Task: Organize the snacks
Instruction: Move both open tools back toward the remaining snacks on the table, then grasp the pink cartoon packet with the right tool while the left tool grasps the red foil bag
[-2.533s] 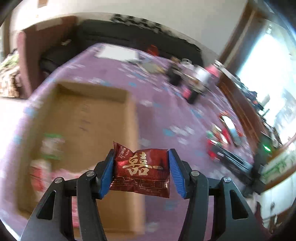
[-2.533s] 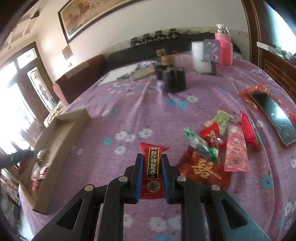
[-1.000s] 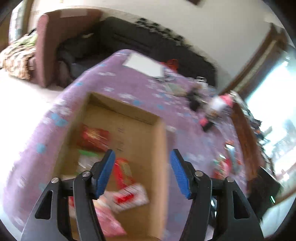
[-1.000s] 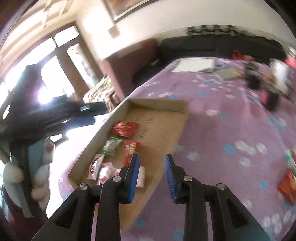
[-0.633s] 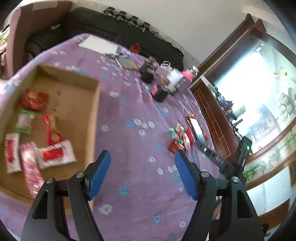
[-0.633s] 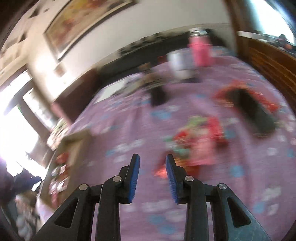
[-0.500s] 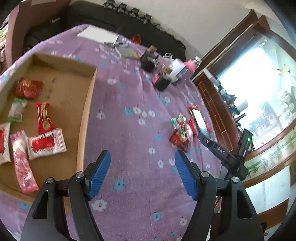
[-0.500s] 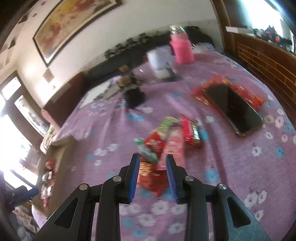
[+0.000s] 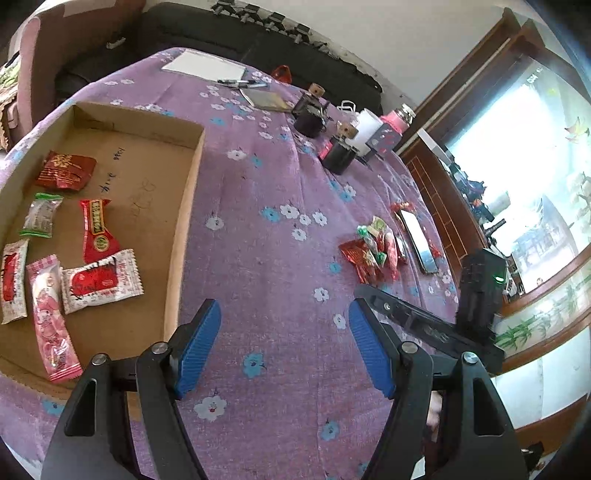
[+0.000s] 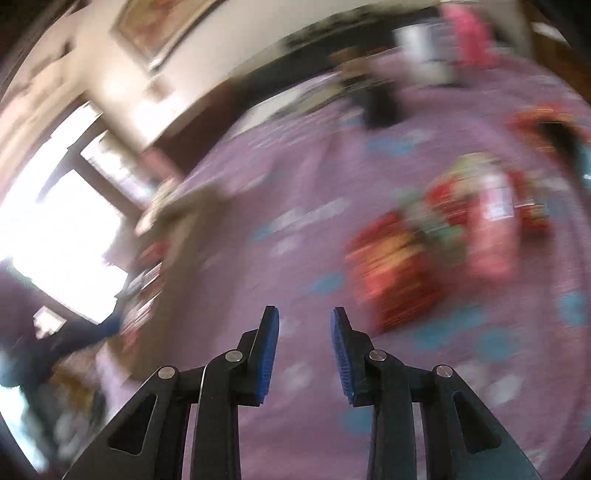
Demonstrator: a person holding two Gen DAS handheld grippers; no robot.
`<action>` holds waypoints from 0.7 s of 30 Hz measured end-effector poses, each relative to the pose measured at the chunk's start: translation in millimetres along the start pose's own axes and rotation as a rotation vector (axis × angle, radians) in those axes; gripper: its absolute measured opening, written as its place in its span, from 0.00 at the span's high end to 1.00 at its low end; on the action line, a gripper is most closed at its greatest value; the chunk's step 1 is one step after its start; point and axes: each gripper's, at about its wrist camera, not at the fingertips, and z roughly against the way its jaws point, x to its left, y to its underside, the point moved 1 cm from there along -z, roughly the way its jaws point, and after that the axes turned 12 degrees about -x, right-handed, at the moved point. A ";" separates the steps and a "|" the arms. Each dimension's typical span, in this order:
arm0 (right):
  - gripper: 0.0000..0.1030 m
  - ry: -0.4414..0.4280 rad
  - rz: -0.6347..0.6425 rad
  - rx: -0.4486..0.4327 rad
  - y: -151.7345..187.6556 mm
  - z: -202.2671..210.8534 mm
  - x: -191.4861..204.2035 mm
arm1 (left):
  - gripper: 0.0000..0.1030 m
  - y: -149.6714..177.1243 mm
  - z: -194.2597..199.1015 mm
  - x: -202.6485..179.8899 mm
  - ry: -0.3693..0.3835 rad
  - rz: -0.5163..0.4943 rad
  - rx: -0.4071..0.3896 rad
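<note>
**Both grippers empty, loose snacks waiting**

Left wrist view: the left gripper [image 9: 284, 343] hangs wide and empty over the tablecloth [image 9: 258, 206]. Six snacks lie in the cardboard box [image 9: 184, 206]; the snack pile [image 9: 373, 247] sits well apart, touching a phone [image 9: 417, 236] — a careless grab could snag it.

Right wrist view: the right gripper [image 10: 304, 350] is parted, empty. Heavy blur — individual packets in the pile cannot be told apart, so a grab could catch two.

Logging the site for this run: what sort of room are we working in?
Most likely a home living room: a long black sofa behind a table under a purple flowered cloth, a framed painting on the wall, and personal clutter such as a pink bottle.
</note>
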 end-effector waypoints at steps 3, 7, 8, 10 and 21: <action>0.70 0.089 0.021 -0.125 -10.6 31.5 -4.5 | 0.31 3.3 -2.5 -2.2 0.011 -0.015 0.013; 0.69 0.324 -0.027 -0.238 -31.7 59.2 -41.1 | 0.31 5.4 -9.7 -6.5 0.026 -0.023 0.028; 0.69 0.343 -0.043 -0.245 -34.8 60.6 -48.7 | 0.31 6.0 -11.4 -7.7 0.028 -0.026 0.033; 0.69 0.385 -0.060 -0.232 -40.7 52.7 -61.9 | 0.31 8.9 -16.5 -11.5 0.032 -0.031 0.049; 0.76 0.436 -0.104 -0.210 -53.3 0.6 -86.4 | 0.31 13.9 -29.3 -26.7 -0.003 -0.080 0.081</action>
